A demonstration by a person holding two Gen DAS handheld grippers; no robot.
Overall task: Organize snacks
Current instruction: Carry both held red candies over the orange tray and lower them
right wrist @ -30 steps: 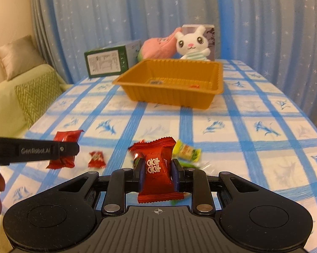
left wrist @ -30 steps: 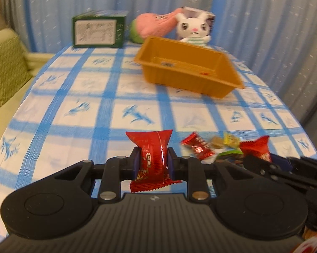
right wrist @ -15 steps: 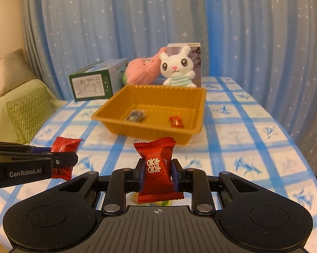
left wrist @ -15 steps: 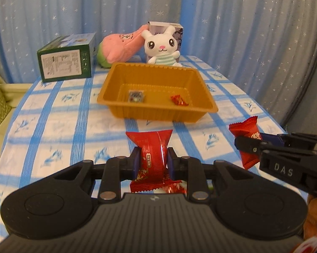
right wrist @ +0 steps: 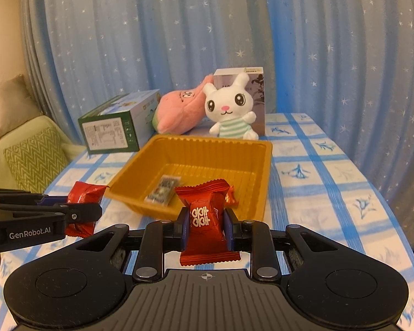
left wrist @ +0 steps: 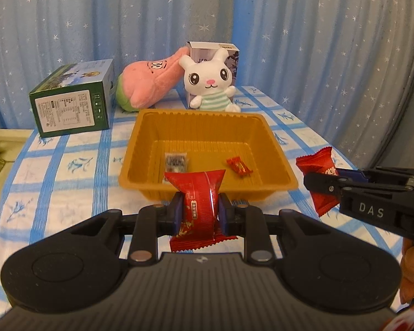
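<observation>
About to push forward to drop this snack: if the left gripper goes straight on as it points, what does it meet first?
Probably the orange tray: its near wall sits just beyond the left gripper and its red snack. Depth is unclear, so it may clear the rim.

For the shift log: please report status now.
Left gripper shut on red snack packet. Right gripper shut on red candy packet. Orange tray ahead, path clear.
</observation>
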